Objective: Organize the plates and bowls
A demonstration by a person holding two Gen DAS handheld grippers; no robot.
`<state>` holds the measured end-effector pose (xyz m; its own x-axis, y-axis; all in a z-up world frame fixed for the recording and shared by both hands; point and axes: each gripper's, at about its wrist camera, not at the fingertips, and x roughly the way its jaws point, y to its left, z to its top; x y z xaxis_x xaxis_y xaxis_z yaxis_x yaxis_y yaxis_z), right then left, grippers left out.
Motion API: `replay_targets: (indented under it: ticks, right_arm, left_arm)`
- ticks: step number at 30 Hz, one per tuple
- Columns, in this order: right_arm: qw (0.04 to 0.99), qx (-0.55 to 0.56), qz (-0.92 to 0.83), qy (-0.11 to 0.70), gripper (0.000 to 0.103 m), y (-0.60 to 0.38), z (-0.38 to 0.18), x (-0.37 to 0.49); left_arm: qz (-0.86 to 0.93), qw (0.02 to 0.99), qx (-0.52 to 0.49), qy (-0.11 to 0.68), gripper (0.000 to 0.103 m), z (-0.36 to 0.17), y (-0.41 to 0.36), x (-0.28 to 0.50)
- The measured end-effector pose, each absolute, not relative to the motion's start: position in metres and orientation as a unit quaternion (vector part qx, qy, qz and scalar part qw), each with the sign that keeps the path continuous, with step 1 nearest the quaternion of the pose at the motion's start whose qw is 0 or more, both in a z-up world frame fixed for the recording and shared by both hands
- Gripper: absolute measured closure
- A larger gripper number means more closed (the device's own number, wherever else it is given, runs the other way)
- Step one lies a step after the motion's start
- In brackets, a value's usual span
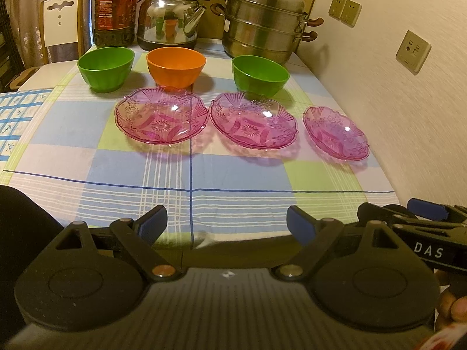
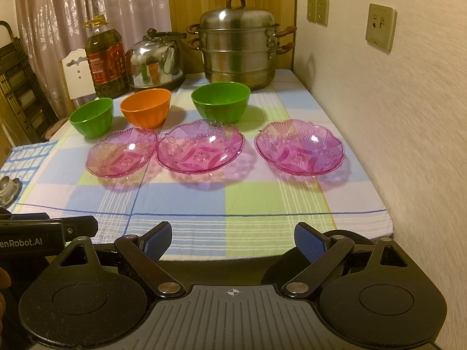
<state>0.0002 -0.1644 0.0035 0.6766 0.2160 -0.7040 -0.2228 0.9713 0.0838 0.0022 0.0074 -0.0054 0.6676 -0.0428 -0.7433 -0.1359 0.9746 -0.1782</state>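
Note:
Three pink glass plates lie in a row on the checked cloth: left plate (image 1: 161, 119) (image 2: 122, 152), middle plate (image 1: 254, 120) (image 2: 200, 146), right plate (image 1: 335, 133) (image 2: 299, 148). Behind them stand a green bowl (image 1: 105, 68) (image 2: 91, 117), an orange bowl (image 1: 175, 66) (image 2: 146, 107) and a second green bowl (image 1: 260, 75) (image 2: 221, 101). My left gripper (image 1: 227, 224) is open at the near table edge, well short of the plates, holding nothing. My right gripper (image 2: 232, 240) is also open and empty at the near edge.
At the back stand an oil bottle (image 1: 116, 8) (image 2: 106, 61), a steel kettle (image 1: 171, 19) (image 2: 156, 62) and a stacked steel steamer pot (image 1: 262, 20) (image 2: 238, 43). The wall (image 1: 394, 93) runs along the table's right side. A white chair (image 1: 59, 23) is at far left.

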Motion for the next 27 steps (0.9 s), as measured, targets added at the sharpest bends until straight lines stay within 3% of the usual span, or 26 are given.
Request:
replay_targets:
  ticks: [27]
  right_arm:
    - [0.915, -0.002, 0.120, 0.385, 0.012, -0.1653, 0.0023, 0.0010]
  left_arm:
    - [0.026, 0.906, -0.110, 0.407, 0.016, -0.0060, 0.0063, 0.0017]
